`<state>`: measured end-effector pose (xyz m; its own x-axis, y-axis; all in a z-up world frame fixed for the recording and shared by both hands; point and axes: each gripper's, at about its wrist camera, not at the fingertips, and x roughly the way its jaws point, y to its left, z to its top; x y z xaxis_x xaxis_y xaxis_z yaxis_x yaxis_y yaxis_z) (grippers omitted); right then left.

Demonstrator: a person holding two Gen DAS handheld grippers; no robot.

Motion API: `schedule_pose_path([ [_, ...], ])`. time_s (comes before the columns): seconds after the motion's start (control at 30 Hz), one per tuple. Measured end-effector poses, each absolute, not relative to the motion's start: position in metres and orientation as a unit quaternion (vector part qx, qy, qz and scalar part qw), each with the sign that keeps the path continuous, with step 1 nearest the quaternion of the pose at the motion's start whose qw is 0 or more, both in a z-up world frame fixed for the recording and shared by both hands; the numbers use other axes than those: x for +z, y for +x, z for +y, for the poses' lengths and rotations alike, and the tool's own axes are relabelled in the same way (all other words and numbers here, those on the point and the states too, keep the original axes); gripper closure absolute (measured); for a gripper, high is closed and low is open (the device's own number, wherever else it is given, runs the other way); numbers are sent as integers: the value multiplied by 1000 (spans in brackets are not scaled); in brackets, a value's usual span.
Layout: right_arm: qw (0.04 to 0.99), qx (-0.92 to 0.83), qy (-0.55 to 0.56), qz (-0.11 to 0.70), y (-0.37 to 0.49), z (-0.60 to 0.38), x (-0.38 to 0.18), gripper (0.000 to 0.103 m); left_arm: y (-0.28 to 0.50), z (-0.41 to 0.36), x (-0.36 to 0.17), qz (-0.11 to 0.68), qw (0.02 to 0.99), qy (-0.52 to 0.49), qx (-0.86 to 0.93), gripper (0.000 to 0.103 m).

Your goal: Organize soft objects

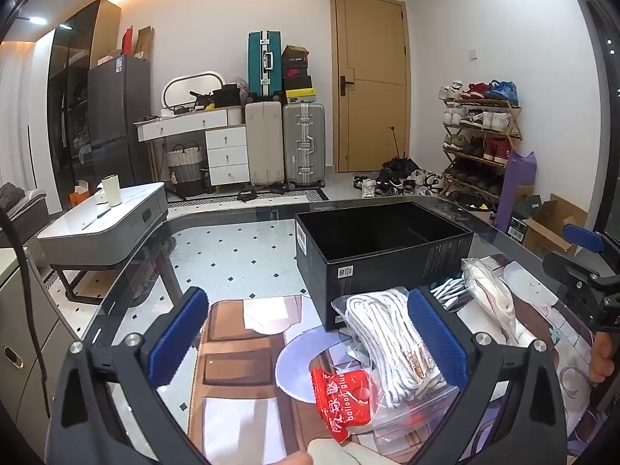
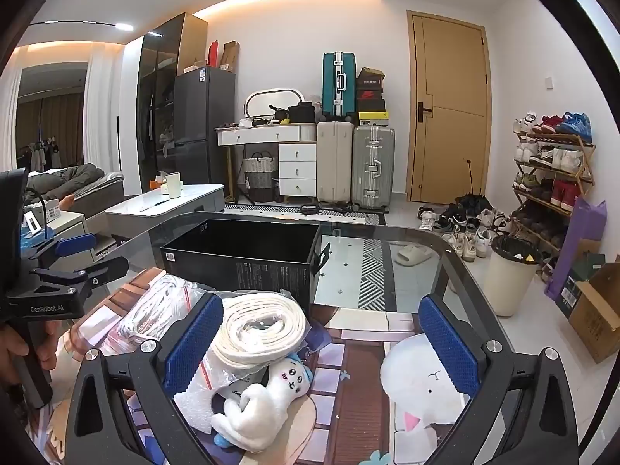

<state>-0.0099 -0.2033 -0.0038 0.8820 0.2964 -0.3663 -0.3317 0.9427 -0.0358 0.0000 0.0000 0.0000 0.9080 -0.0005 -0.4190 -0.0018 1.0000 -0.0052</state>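
Both claws wide open, nothing held. My left claw (image 1: pixel 310 329) hangs low over the bench (image 1: pixel 240 248), w/ the zip bag of white cord (image 1: pixel 387 341) lying just inside its right finger, touching or nearly so; can't tell which. Red balloon-glue packet (image 1: pixel 343 399) sits at the near end of that bag, roughly between the fingers. Bag's long axis runs away from me toward the black box (image 1: pixel 379 248), which stands open and looks empty directly behind it.

My right claw (image 2: pixel 321 337) is over the other cluster: cream rope coil (image 2: pixel 259 329) in clear wrap just by its left finger, white plush toy (image 2: pixel 259 414) nearer and lower, between the fingers. A second white plush (image 2: pixel 422 391) lies under the right finger. The box sits straight ahead, past the coil.

What the next move turns on, imo: the cord bag is offset to the right of the left claw's centre, lengthwise along my line of approach. I'd shift right and close across its short width, then carry fwd into the box. Left is nearer to that bag; right is better placed for coil and plush. Slippery plastic could slide in the grip.
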Motion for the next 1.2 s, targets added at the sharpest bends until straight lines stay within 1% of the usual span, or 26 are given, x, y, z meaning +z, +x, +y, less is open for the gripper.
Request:
schedule_pose_path([
  [0.1,968,163,-52,185,-9,-203,-4,0,1,-1,0,223,975,2,1,0],
  [1.2,965,177,-47,187,-5,-202,-5,0,-4,2,0,203,979,-4,-4,0],
])
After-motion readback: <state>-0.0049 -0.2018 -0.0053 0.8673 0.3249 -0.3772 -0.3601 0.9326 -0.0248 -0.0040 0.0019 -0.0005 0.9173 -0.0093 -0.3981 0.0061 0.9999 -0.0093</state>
